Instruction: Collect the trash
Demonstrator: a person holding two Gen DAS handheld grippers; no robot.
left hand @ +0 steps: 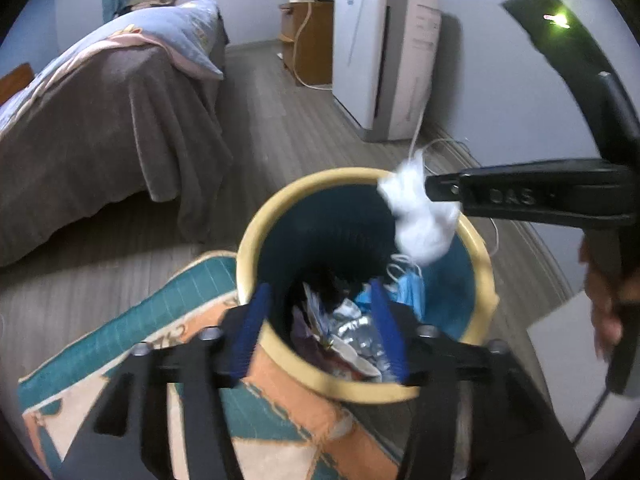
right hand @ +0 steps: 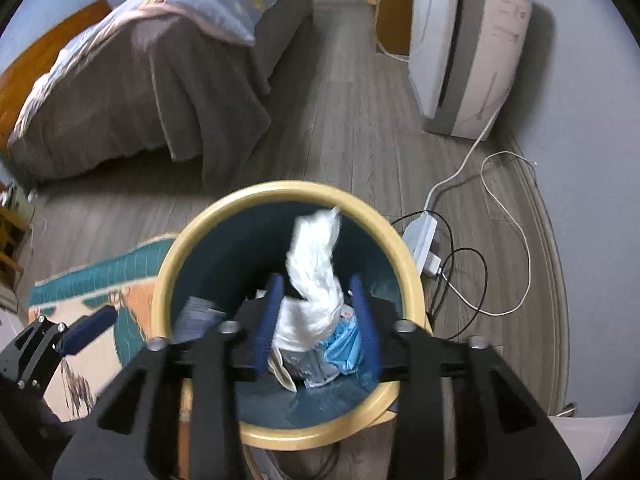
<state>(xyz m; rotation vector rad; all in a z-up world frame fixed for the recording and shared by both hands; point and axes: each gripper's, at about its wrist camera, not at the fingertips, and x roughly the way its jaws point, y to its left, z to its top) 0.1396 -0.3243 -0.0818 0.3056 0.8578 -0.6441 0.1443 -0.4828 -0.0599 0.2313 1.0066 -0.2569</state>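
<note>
A round bin with a yellow rim (left hand: pixel 248 236) and dark blue inside stands on the floor; it also shows in the right wrist view (right hand: pixel 188 228). It holds foil, paper and a blue face mask (left hand: pixel 412 288). My left gripper (left hand: pixel 320 320) is open astride the bin's near rim, one finger outside, one inside. My right gripper (right hand: pixel 316 312) is above the bin's mouth, its jaws apart, with a crumpled white tissue (right hand: pixel 316 272) between them. From the left wrist view the tissue (left hand: pixel 420 216) hangs at the right gripper's tip over the bin. I cannot tell whether the tissue is gripped or loose.
A teal and orange rug (left hand: pixel 168 320) lies under the bin. A bed with a brown cover (left hand: pixel 100 120) is to the left. A white appliance (left hand: pixel 384 60) stands by the wall. A power strip with cables (right hand: pixel 424 240) lies right of the bin.
</note>
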